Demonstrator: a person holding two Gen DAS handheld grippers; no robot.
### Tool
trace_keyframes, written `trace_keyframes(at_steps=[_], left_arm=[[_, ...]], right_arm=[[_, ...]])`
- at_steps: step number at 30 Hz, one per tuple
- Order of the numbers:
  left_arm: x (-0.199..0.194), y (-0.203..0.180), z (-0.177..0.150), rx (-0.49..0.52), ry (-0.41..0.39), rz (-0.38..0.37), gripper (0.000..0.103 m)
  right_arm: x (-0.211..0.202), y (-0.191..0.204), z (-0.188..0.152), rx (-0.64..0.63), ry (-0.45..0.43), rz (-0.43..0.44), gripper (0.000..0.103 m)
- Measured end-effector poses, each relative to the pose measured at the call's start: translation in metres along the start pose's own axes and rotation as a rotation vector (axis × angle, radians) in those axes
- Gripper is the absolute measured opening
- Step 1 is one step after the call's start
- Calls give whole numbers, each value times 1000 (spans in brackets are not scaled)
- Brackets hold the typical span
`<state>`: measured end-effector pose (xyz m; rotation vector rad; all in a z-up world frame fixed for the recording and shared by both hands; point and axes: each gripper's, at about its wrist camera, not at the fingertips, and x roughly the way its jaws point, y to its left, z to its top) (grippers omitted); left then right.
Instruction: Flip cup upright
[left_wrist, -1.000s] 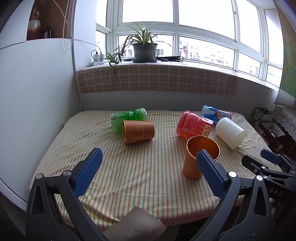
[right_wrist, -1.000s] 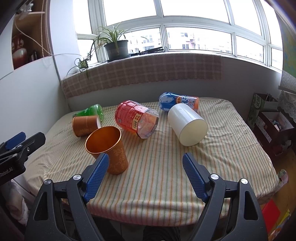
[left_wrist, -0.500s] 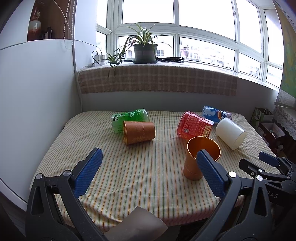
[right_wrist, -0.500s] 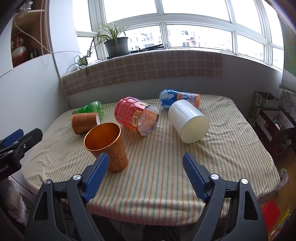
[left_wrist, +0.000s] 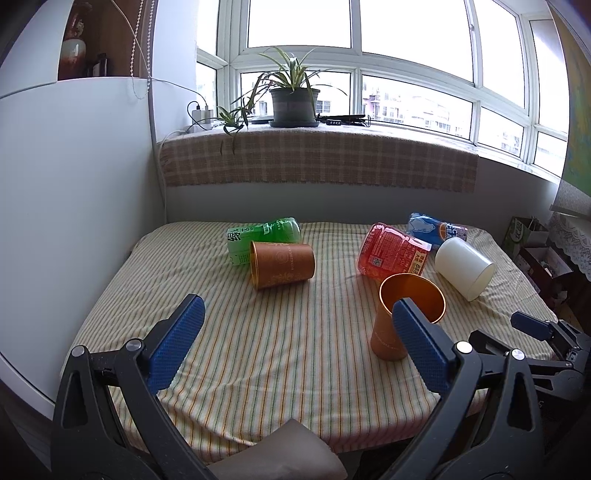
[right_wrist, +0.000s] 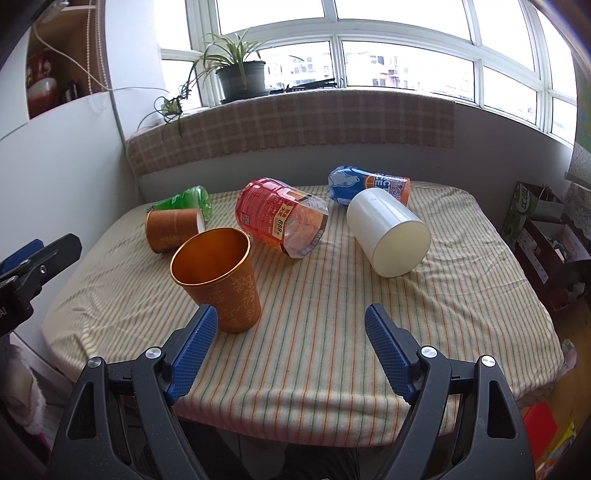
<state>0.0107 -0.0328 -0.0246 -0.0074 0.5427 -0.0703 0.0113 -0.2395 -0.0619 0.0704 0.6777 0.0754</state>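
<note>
Cup number one, the copper cup (right_wrist: 218, 277), already stands mouth-up just ahead of the right gripper's (right_wrist: 291, 313) left finger, so I judge the work is now the two cups lying down. White cup (right_wrist: 388, 236) lies on its side ahead and a little right of the right fingers, long axis running diagonally, one round end turned toward me; whether that end is mouth or base I can't tell. Brown cup (left_wrist: 282, 264) lies on its side straight ahead of the left gripper (left_wrist: 295, 306), between its fingers' lines, touching the green bottle (left_wrist: 264, 234) behind it, long axis crosswise, mouth pointing left. Both pairs of fingers are spread wide, holding nothing. Left hand looks nearer brown, right hand nearer white. Either way, I'd expect to grip across the short width, then tip the mouth up.
</note>
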Motion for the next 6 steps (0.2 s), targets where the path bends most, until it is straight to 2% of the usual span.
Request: trace_keyframes(at_steps=[6], left_arm=[[1, 5, 3, -2, -2, 6, 103]], right_arm=[[4, 1, -1, -5, 11, -1, 82]])
